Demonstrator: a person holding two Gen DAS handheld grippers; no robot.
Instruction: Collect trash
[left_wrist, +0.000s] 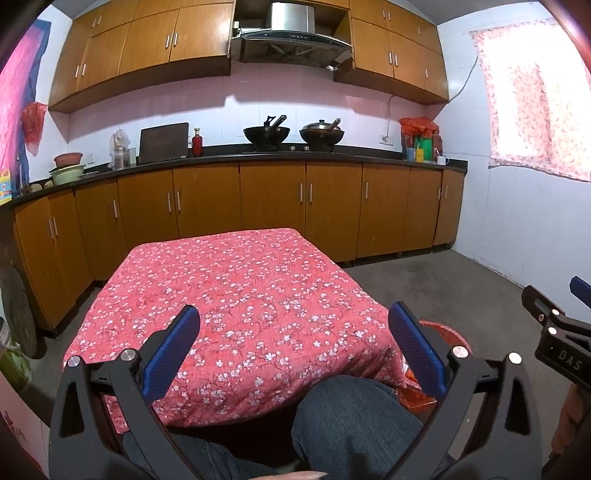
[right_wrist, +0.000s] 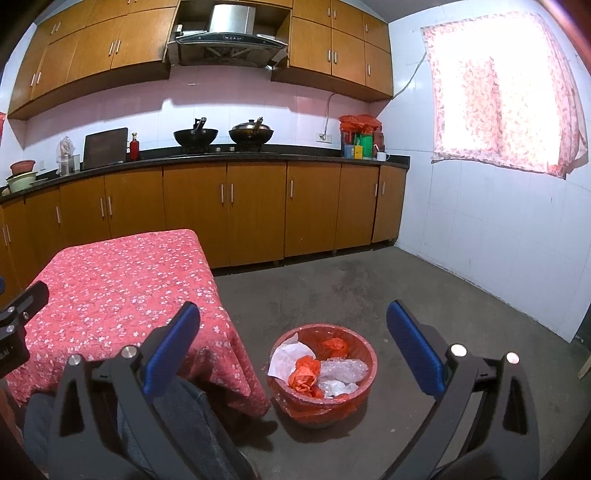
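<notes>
A round red bin (right_wrist: 364, 373) lined with an orange bag stands on the floor to the right of the table. Inside lie white paper (right_wrist: 286, 356), crumpled orange plastic (right_wrist: 304, 373) and clear bubble wrap (right_wrist: 343, 369). My right gripper (right_wrist: 293, 325) hangs open above and just in front of the bin, nothing between its blue pads. My left gripper (left_wrist: 295, 326) is open over the near edge of the table (left_wrist: 236, 288), which wears a red flowered cloth. In the left wrist view only the bin's rim (left_wrist: 448, 332) shows past the table corner.
A person's knees in jeans (left_wrist: 351, 417) sit under the table's near edge. Brown base cabinets (right_wrist: 255, 210) with a black counter, two woks (right_wrist: 223, 136) and jars run along the back wall. Grey concrete floor (right_wrist: 424, 291) spreads right toward a white tiled wall.
</notes>
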